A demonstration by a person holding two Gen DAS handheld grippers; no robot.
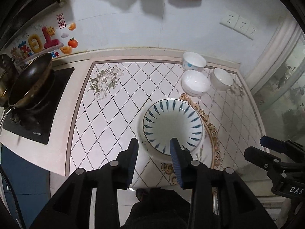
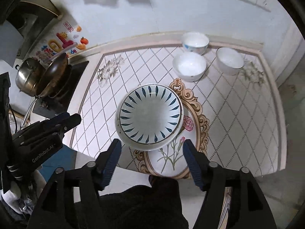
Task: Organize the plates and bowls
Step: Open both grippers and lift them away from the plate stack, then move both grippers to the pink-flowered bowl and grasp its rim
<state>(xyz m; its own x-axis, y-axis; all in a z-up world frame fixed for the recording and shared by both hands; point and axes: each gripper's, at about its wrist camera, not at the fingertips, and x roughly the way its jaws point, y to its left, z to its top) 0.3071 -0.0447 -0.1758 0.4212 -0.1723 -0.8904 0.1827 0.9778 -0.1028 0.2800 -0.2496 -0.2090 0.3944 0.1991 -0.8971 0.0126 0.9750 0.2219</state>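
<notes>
A blue-patterned bowl sits on the tiled worktop, nested in what looks like another bowl beneath it, partly over a flowered oval design; three white bowls stand in a cluster at the far right, near the wall; a dark pan and a steel pot sit on the stove at the far left; the left gripper hovers above the patterned bowl's near rim, jaws a little apart and holding nothing; the right gripper hangs over the near edge of the worktop, jaws wide apart and empty, the bowl showing beyond them; dark clothing fills the near edge of both views.
</notes>
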